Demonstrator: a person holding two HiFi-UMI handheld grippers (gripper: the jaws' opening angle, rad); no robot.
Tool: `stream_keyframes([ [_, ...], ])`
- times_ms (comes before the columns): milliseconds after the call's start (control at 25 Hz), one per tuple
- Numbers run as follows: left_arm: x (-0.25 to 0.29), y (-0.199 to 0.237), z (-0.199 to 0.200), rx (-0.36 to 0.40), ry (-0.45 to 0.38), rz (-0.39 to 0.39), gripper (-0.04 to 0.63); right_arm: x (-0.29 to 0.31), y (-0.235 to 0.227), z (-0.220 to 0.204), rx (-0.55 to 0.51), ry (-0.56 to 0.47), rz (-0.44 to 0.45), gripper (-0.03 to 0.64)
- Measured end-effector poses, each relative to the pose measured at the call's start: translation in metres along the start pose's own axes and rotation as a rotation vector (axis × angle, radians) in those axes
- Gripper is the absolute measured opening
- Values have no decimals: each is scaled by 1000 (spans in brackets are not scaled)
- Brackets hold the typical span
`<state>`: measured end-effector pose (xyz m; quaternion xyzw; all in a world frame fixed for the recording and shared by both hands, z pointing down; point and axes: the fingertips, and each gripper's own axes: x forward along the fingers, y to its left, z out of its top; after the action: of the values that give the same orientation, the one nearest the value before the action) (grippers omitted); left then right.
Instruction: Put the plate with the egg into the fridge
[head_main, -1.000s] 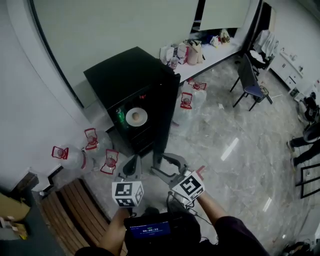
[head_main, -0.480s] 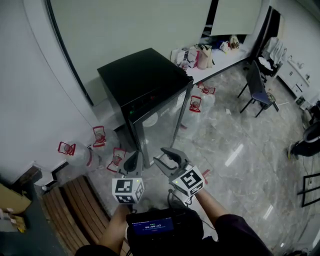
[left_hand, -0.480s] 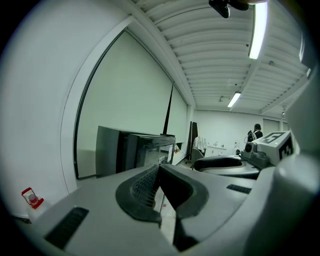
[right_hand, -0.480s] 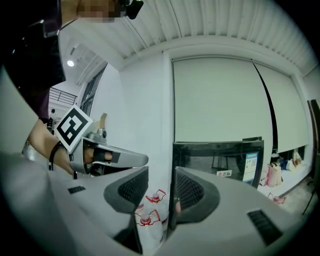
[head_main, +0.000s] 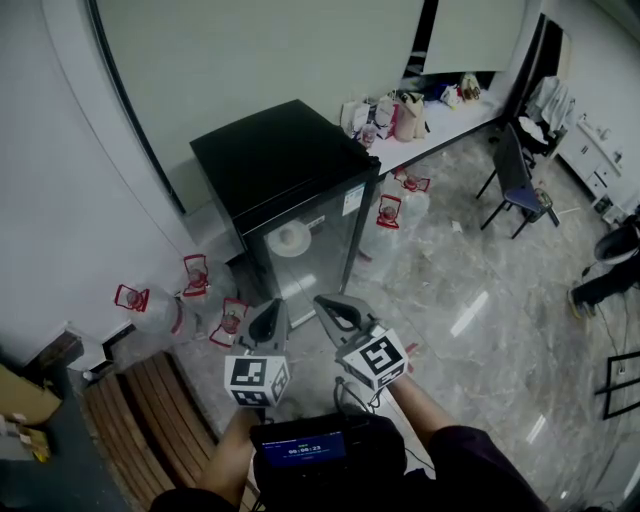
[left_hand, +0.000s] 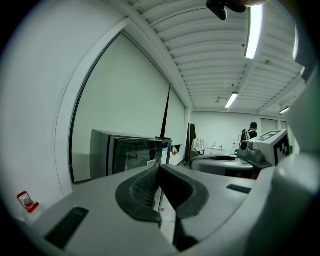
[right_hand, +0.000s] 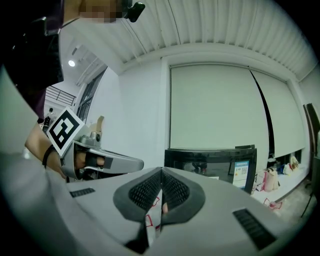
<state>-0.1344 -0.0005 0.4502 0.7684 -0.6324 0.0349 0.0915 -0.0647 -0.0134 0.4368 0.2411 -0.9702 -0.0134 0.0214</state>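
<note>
Jaws of the left gripper (head_main: 268, 315) are pressing together on nothing. Those of the right gripper (head_main: 332, 308), just right of it, have just been closing and are meeting empty. Farther off, the plate (head_main: 288, 238) is sitting inside the fridge (head_main: 280, 160), behind its shut glass door.

Office or lab-type room: a black glass-door fridge (head_main: 300, 190) just ahead of the left gripper (head_main: 268, 320), water jugs (head_main: 150, 312) to its left, a white counter (head_main: 440, 118) and a chair (head_main: 510, 172) far off to its right, a polished stone-pattern floor (head_main: 470, 300), and strip ceiling lights (left_hand: 254, 25) above.
</note>
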Motion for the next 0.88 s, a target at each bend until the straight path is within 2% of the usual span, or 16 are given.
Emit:
stream_keyframes([
  [280, 9, -15, 7, 17, -17, -10, 9, 2, -8, 5, 54, 23, 9, 8],
  [480, 15, -16, 8, 21, -14, -6, 9, 9, -14, 7, 56, -21, 23, 8],
  [640, 19, -12, 14, 31, -13, 13, 9, 14, -12, 12, 93, 10, 38, 8],
  [880, 22, -3, 23, 31, -27, 39, 9, 27, -15, 19, 74, -36, 58, 8],
])
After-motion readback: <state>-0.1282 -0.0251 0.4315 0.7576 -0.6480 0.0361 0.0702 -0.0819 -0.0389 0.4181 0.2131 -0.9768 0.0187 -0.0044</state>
